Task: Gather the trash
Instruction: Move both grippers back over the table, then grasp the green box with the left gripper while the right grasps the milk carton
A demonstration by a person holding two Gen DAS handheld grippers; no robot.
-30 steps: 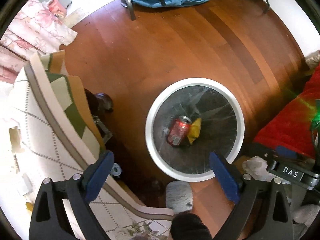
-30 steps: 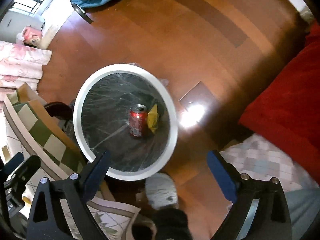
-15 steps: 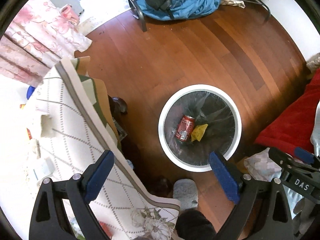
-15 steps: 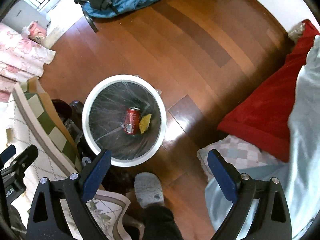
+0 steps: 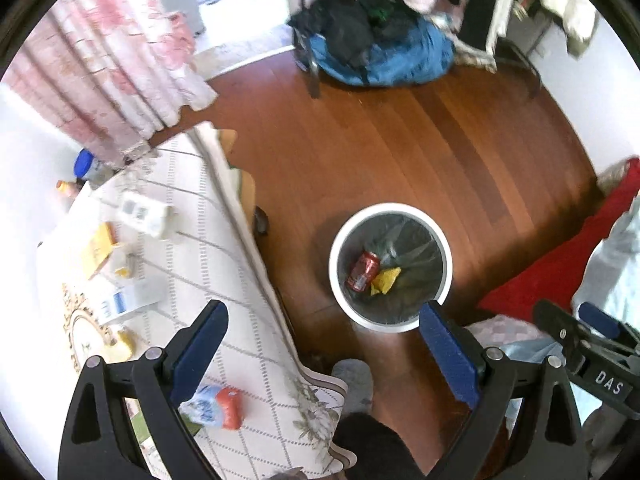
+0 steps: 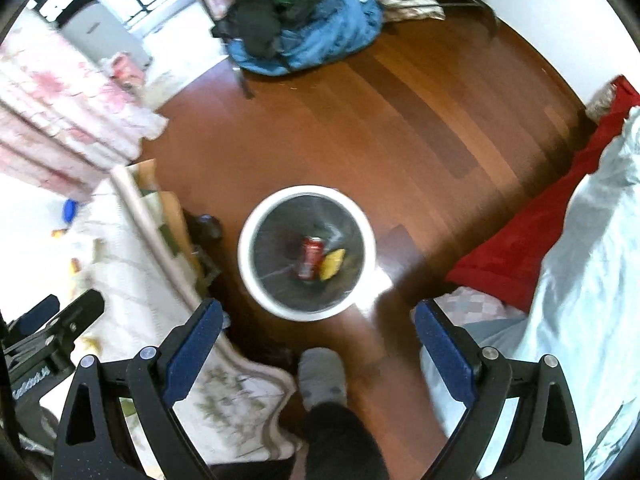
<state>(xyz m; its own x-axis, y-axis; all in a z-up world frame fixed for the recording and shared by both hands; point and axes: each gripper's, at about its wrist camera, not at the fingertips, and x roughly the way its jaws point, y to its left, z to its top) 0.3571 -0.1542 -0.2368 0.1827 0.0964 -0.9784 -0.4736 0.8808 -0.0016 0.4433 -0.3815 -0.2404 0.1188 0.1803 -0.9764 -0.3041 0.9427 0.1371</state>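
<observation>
A white-rimmed trash bin (image 5: 335, 280) (image 6: 245, 264) with a dark liner stands on the wooden floor. Inside it lie a red soda can (image 5: 362, 271) (image 6: 310, 257) and a yellow wrapper (image 5: 385, 281) (image 6: 333, 264). My left gripper (image 5: 324, 344) hangs open high above the table edge and the bin, holding nothing. My right gripper (image 6: 318, 336) is open too, empty, high over the floor just short of the bin. On the table's patterned cloth (image 5: 224, 280) lie a crumpled blue and orange packet (image 5: 214, 402), small boxes (image 5: 128, 300) and yellow scraps (image 5: 98, 250).
A person's grey slipper (image 5: 354, 380) (image 6: 322, 376) and dark trouser leg stand by the table corner. A red cushion (image 5: 560, 268) (image 6: 532, 232) and pale bedding (image 6: 592, 280) lie right. A chair piled with blue and black clothes (image 5: 376, 48) stands at the back, pink curtains (image 5: 108, 72) left.
Both grippers have risen well above the bin, so it looks much smaller. The left view now takes in the tabletop with its litter. Both stay open.
</observation>
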